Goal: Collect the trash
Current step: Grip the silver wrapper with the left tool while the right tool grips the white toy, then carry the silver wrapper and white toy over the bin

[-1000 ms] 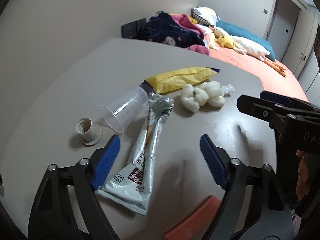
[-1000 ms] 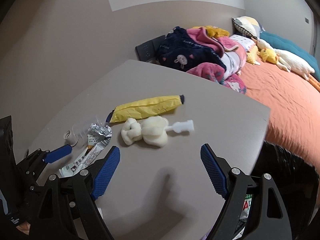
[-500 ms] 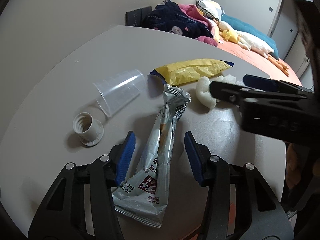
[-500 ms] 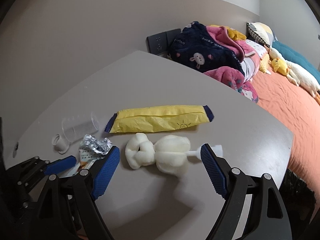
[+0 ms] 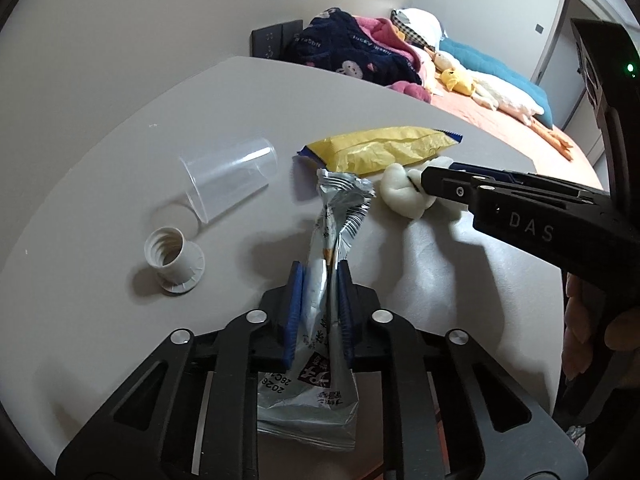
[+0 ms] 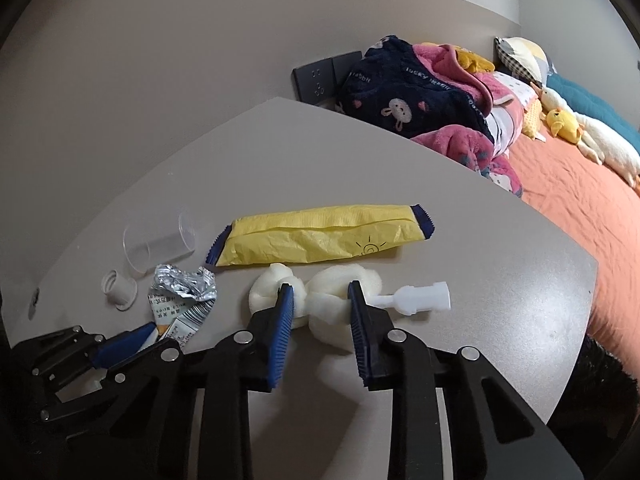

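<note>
Left gripper (image 5: 319,308): a second ago its jaws stood wide either side of the crumpled silver foil snack wrapper (image 5: 334,240); now they're closing, and I see both blue pads pinching the wrapper's middle. The printed lower end sticks out behind the pads and the torn foil top points away toward the yellow packet. The wrapper is on the grey table (image 5: 120,152).

Right gripper (image 6: 320,312): earlier it was wide open, short of the lumpy white foam wad with a white plastic nozzle (image 6: 340,292). Now it has come in over the wad and the jaws are closing with the foam between them. Both pads touch the foam, and it bulges between them. The nozzle pokes out to the right of the right pad.

Unmoved since the earlier frames:
- Long yellow crinkled packet with blue ends (image 6: 320,236), just behind the wad.
- Clear plastic cup on its side (image 5: 228,176).
- White threaded cap (image 5: 174,260), near the cup's mouth.
</note>
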Demonstrator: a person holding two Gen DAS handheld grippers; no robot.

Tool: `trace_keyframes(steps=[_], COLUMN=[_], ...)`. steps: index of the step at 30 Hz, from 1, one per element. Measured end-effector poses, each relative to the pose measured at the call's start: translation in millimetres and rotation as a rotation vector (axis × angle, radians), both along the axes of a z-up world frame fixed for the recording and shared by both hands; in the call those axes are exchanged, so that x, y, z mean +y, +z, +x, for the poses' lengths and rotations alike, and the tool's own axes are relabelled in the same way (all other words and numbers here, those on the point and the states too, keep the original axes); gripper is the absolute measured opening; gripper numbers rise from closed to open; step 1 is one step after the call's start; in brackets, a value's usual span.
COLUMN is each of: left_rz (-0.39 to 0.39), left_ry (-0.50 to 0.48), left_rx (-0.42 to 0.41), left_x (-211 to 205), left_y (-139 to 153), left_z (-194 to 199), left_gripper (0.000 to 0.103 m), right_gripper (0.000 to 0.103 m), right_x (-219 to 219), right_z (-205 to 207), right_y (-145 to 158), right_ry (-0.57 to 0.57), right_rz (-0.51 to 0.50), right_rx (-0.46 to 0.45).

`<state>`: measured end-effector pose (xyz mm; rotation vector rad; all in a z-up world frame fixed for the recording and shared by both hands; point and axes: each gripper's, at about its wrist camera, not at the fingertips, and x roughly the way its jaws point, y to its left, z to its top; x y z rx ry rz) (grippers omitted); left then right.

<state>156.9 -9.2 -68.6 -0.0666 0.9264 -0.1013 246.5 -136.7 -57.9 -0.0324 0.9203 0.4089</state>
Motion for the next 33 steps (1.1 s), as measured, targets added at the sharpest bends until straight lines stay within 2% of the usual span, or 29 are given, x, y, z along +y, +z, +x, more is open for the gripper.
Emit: trace_keyframes(steps=[2,3,18,33], left_rz=[-0.003,-0.001,-0.013,-0.018], left_ry=[-0.001,-0.001,-0.045,-0.106], left_rx=[-0.005,-0.009,-0.071,-0.123], left_x=[0,-1,-24,-61], left_y=[2,3,31,66], left_z=[-1,-1,-17,-42], left_gripper=[0.015,0.015,0.015,0.015], right_gripper=[0.026,0.008,0.009,0.009], right_x=[-3,-4,-28,-71], right_z=[0,-1,-25,-66], right_y=[2,3,39,74], right_ry=[-0.004,-0.005,-0.023,-0.076], right_rz=[0.017,0.024,0.053,0.075], right_rx=[0.0,-0.002,-0.068,-0.132])
